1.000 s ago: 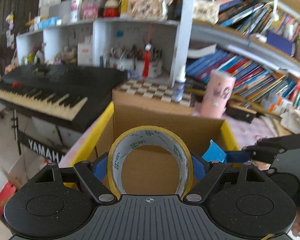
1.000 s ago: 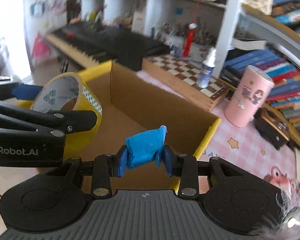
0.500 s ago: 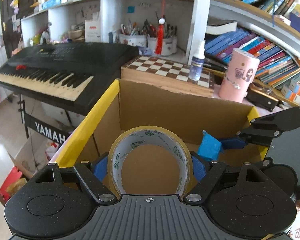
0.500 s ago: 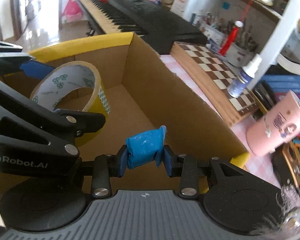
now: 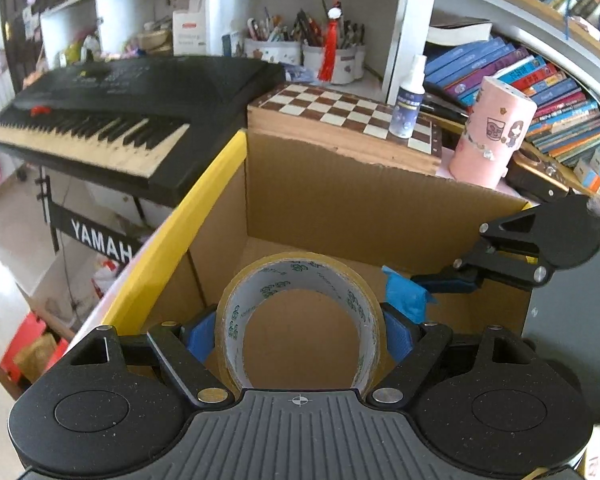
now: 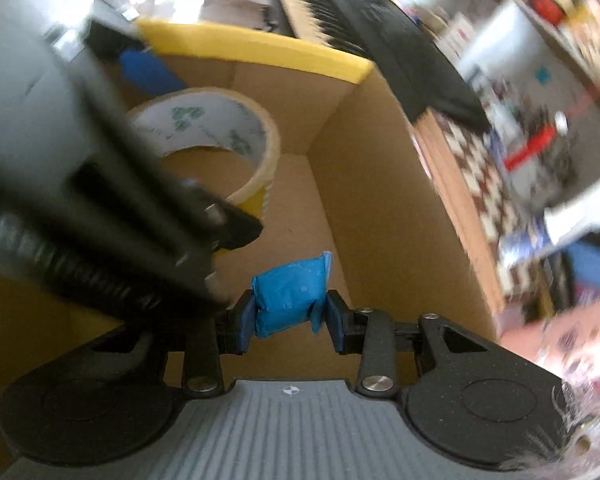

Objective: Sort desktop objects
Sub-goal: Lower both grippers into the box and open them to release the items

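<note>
My left gripper (image 5: pixel 300 330) is shut on a yellow tape roll (image 5: pixel 300 276), held upright over the open cardboard box (image 5: pixel 364 200) with the yellow rim. The roll also shows in the right wrist view (image 6: pixel 204 128), at the upper left. My right gripper (image 6: pixel 288 316) is shut on a small blue packet (image 6: pixel 290 298) and reaches down into the same box (image 6: pixel 380 208). In the left wrist view the right gripper's fingers (image 5: pixel 448 282) come in from the right with the blue packet (image 5: pixel 406 298) beside the roll.
A black Yamaha keyboard (image 5: pixel 112 108) stands left of the box. Behind the box are a chessboard case (image 5: pixel 340 116), a spray bottle (image 5: pixel 410 98), a pink cylinder (image 5: pixel 492 132), pen cups and shelves of books (image 5: pixel 540 80).
Both grippers have moved forward and tilted down over the box, each still holding its object. The right wrist view now looks steeply into the box and is blurred by motion.
</note>
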`<control>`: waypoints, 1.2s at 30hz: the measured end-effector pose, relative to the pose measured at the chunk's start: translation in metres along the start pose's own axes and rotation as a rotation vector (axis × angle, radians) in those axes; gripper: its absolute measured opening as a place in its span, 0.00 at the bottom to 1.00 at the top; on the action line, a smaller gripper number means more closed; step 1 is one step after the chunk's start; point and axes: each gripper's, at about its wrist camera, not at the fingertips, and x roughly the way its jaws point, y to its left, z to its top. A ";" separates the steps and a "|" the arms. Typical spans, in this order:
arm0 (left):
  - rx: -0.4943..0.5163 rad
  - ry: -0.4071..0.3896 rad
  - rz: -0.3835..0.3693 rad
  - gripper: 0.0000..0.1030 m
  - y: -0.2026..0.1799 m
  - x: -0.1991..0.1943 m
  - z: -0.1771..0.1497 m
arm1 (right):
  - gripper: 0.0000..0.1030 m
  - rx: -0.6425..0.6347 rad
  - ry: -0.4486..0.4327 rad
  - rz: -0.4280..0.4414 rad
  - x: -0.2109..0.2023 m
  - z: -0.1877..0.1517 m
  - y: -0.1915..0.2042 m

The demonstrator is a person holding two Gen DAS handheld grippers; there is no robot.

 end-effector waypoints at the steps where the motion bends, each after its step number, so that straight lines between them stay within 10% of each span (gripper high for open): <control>1: -0.011 0.008 -0.008 0.81 0.001 0.000 0.000 | 0.34 -0.050 -0.013 -0.011 0.000 -0.001 0.004; 15: 0.022 0.038 -0.008 0.82 -0.019 -0.003 -0.009 | 0.35 -0.247 -0.097 0.034 -0.005 -0.010 -0.001; 19: 0.031 0.027 0.005 0.82 -0.020 -0.004 -0.011 | 0.52 -0.215 -0.075 0.045 -0.002 -0.007 -0.005; 23: 0.046 -0.018 0.019 0.85 -0.021 -0.011 -0.013 | 0.79 -0.198 -0.098 0.032 -0.007 -0.008 -0.004; 36: 0.015 -0.275 0.013 0.87 -0.008 -0.082 -0.011 | 0.79 0.096 -0.233 -0.088 -0.087 -0.024 -0.006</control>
